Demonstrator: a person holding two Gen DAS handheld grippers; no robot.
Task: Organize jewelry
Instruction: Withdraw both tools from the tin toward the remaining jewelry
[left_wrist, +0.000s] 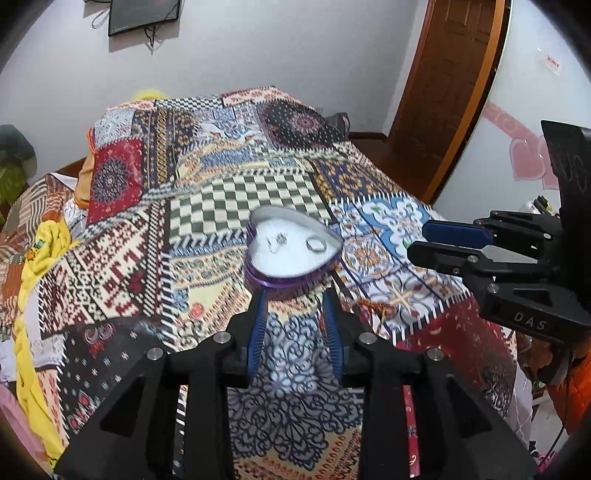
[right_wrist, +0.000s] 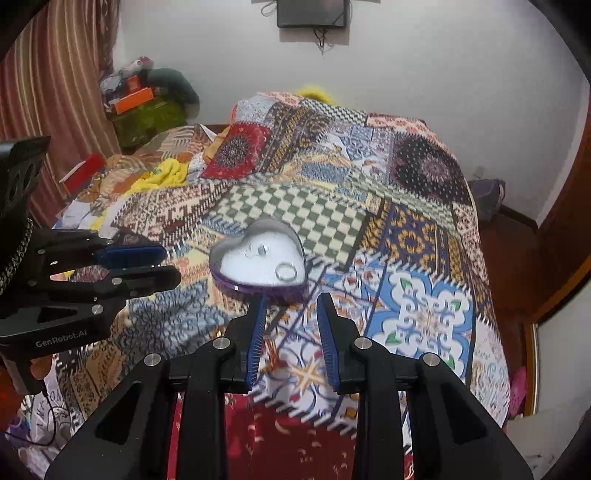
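On the patchwork bedspread sat an open heart-shaped box, purple-walled with a white lining. Going left to right inside it in the left wrist view, a small silver piece, too fine to identify, lay toward the left lobe, and a silver ring lay flat to its right, apart from it. Both were the jewelry in view, and both rested in the box.

The left gripper hung just short of the box's near wall, its blue-padded fingers apart and holding nothing. The right gripper also stood with fingers spread and empty, its tips close to the box's near edge.

At the far left lay yellow cloth. A dark screen hung on the wall beyond the bed, and a wooden door stood at the right. Nothing lay between the grippers and the box.
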